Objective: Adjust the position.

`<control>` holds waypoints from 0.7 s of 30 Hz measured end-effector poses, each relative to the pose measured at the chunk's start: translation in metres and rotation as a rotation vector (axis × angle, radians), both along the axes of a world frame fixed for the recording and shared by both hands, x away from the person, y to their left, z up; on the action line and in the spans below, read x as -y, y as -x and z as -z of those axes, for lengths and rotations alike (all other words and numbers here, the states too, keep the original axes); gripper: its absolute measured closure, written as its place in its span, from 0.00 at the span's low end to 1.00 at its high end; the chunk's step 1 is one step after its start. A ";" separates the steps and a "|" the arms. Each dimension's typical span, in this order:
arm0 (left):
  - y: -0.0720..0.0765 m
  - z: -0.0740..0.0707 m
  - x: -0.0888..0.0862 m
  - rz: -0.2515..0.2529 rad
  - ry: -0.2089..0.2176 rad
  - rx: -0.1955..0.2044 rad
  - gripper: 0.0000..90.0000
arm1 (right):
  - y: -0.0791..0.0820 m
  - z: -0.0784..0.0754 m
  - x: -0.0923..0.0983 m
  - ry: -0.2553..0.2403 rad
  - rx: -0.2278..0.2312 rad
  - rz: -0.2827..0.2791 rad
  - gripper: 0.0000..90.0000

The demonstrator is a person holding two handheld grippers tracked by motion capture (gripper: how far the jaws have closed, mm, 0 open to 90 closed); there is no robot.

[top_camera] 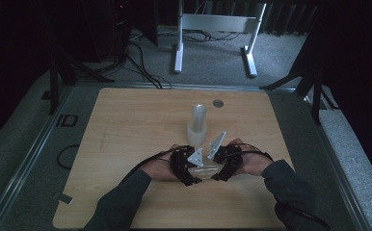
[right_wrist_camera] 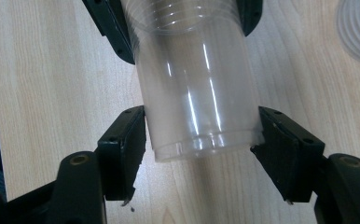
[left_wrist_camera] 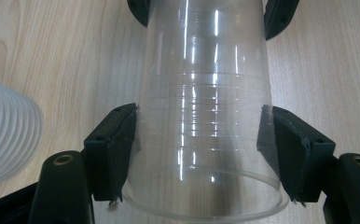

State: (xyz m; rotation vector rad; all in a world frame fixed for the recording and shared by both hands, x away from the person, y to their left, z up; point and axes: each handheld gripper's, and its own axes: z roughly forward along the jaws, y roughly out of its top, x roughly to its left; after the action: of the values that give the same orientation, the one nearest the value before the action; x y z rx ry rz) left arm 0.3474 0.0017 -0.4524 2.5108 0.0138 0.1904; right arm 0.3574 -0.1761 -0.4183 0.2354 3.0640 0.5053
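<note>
Near the person's edge of the pale wooden counter (top_camera: 126, 125), a clear ribbed plastic cup (left_wrist_camera: 201, 121) lies on its side between both claws. The left claw (left_wrist_camera: 201, 140) clamps its wide rim end. The right claw (right_wrist_camera: 201, 140) brackets the base with pads just off the wall. Squeezing could crack the thin wall. Beyond stands a tall stack of clear plastic cups (top_camera: 198, 126), easily toppled by a careless swing.

Upright cup stack (top_camera: 197, 126), small grey disc (top_camera: 218, 103) beyond.
</note>
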 end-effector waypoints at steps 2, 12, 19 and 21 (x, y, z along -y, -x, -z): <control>0.001 -0.001 0.000 -0.001 0.010 0.002 0.33 | 0.000 0.001 0.000 0.010 -0.002 0.001 0.39; 0.001 -0.001 0.003 0.007 0.002 0.003 0.32 | 0.000 0.003 0.001 0.010 -0.010 0.002 0.45; 0.001 -0.002 0.003 -0.010 0.007 0.005 0.28 | 0.000 0.002 0.002 0.000 -0.005 0.005 0.46; 0.000 -0.002 0.003 -0.020 0.008 0.002 0.27 | 0.000 0.001 0.002 -0.002 -0.005 0.006 0.46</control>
State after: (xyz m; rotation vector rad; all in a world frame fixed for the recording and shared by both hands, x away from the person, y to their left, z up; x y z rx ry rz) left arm 0.3473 -0.0010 -0.4501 2.5036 0.0387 0.2004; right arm 0.3576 -0.1778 -0.4198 0.2456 3.0665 0.5078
